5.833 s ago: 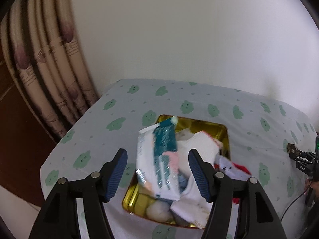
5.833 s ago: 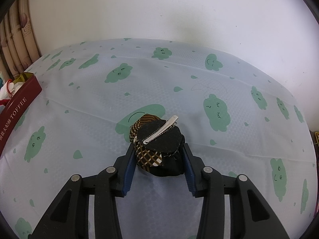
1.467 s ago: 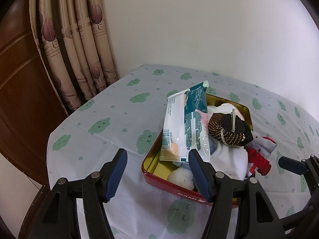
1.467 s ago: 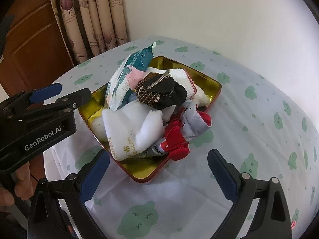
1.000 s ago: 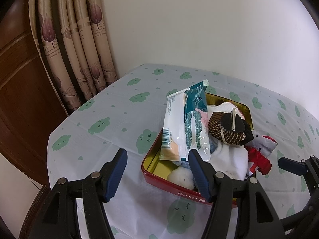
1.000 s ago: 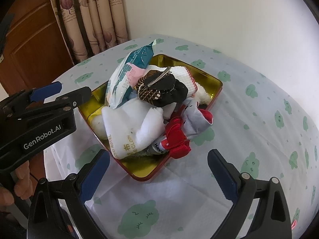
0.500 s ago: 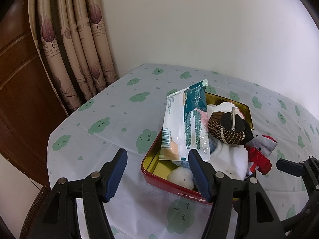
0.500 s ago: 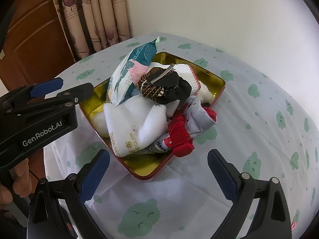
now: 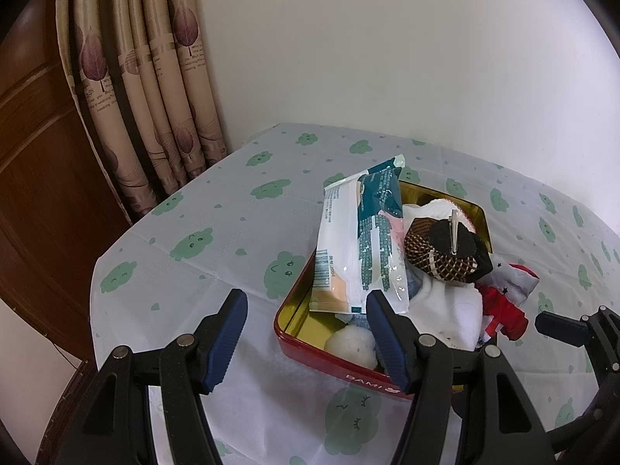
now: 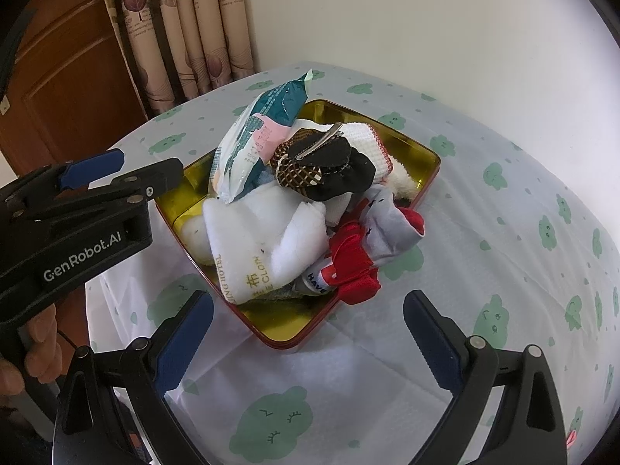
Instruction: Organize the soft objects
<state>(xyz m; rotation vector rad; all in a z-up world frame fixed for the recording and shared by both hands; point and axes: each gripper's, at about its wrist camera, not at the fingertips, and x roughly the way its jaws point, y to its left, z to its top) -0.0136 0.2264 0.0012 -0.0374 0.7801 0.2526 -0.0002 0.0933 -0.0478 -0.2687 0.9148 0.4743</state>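
Observation:
A red tin (image 9: 288,329) with a gold inside sits on the cloud-print tablecloth, piled with soft things. A teal-and-white tissue pack (image 9: 360,240) leans at its left. A brown-and-black hair clip (image 9: 441,255) lies on top of the pile, over a white towel (image 9: 449,306). A red bow (image 10: 352,267) and a grey sock (image 10: 391,224) hang over the tin's (image 10: 430,178) right rim. My left gripper (image 9: 305,296) is open and empty, just short of the tin's near corner. My right gripper (image 10: 307,298) is open wide and empty, in front of the tin.
Beige leaf-print curtains (image 9: 155,97) and a brown wooden door (image 9: 38,193) stand past the table's left edge. A white wall runs behind. A hand (image 10: 38,356) holds the left gripper (image 10: 131,172) at the tin's left side. Bare tablecloth (image 10: 503,232) lies right of the tin.
Nearly six seconds ago my right gripper was shut on the hair clip on the bare cloth; the clip now lies on the tin's pile. Over the last second both grippers barely moved.

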